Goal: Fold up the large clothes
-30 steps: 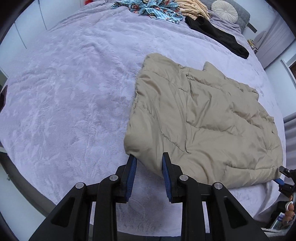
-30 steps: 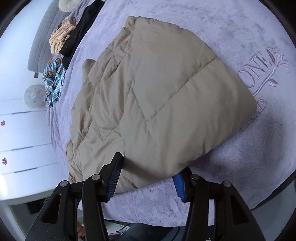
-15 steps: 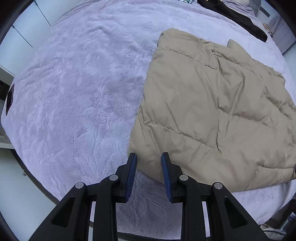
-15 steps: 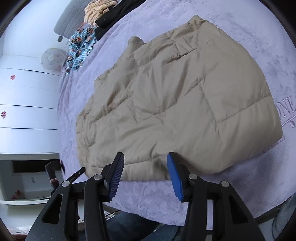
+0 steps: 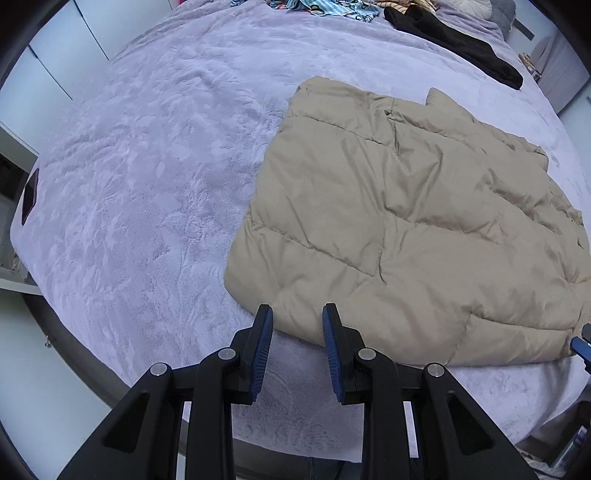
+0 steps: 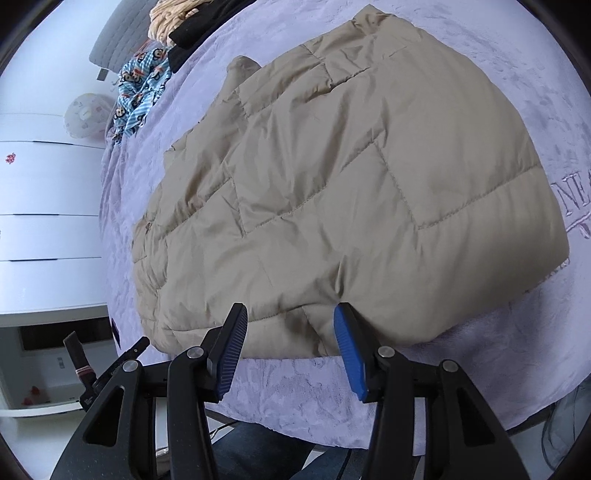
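A beige quilted puffer jacket (image 5: 406, 221) lies folded and flat on the lavender bedspread (image 5: 147, 166), near the bed's front edge. It also shows in the right wrist view (image 6: 351, 184). My left gripper (image 5: 297, 317) is open and empty, its tips just above the jacket's near left hem. My right gripper (image 6: 290, 319) is open and empty, its tips at the jacket's near hem. Its tip shows at the right edge of the left wrist view (image 5: 581, 343).
A black garment (image 5: 454, 44), a blue patterned garment (image 5: 325, 5) and a striped cream one (image 6: 170, 18) lie at the far end of the bed. White drawers (image 6: 44, 221) stand beside the bed. A dark small object (image 5: 29, 195) lies at the bed's left edge.
Both grippers stay open and empty at the jacket's near hem. The left view pulled back a little; the right gripper moved closer to the hem.
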`<state>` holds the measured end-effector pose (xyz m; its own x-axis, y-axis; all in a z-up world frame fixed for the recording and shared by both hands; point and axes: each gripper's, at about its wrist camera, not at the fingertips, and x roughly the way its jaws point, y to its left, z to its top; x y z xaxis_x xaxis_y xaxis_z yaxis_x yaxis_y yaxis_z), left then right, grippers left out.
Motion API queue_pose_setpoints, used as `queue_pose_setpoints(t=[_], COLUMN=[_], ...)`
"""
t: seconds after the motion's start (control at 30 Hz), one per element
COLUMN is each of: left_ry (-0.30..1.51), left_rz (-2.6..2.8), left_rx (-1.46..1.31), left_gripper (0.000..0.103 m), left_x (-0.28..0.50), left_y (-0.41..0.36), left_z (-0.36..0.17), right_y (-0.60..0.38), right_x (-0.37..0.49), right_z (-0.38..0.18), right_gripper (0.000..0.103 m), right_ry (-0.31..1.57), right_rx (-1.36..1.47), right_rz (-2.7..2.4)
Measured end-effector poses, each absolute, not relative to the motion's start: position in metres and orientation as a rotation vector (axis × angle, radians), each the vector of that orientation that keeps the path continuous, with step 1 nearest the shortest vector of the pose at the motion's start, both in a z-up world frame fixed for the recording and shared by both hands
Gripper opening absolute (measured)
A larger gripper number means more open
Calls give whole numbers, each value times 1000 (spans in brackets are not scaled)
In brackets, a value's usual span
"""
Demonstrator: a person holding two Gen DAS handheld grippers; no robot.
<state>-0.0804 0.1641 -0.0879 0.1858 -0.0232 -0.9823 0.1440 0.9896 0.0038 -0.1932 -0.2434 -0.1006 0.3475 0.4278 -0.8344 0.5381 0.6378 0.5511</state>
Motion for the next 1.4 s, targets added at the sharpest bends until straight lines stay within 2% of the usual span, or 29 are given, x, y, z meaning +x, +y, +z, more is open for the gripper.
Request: queue_pose_setpoints(t=[0.27,0.3,0.33,0.37,0.43,0.7,0.83,0.87,0.9,1.0,1.4], left_ry=[1370,1371,1371,1356,1299,1287,1321,1333,1340,1354,1397], left_rz=[-141,-151,-158,-154,-168,-252,-305,-317,-328,-349,-423], left_rx=[113,121,126,135,162,183,171,168,165,156,93], left_gripper=[30,41,84,101,103,103,103,103,103,103,103], left_x=[-108,-109,-109,-109,-107,-62,-38,-34,-30,-21,9], left_y=[143,141,139,138,136,153,168,170,172,174,181], left_z=[-76,-76,-76,-73,-65,-55,-69,-73,-76,-84,-111], right_y=[-233,-231,-229,-228,-224,-186,-157,-153,-149,-136,-107], right_x=[-207,-207,-208,-208,-206,-174,-150,-146,-142,-133,-111], right_z=[-93,-92,-91,-90,-86,-80,-83,-84,-84,-84,-98], right_gripper=[66,67,68,68,68,70,70,73,81,86,87], right_ry=[1290,1292,1293,1290,1278,1258,1278,1278,1277,1260,1280], right_rx=[877,869,861,855,851,834,813,818,822,815,797], right_rz=[-36,-35,-35,-38,-46,-66,-70,-73,-77,-102,-156])
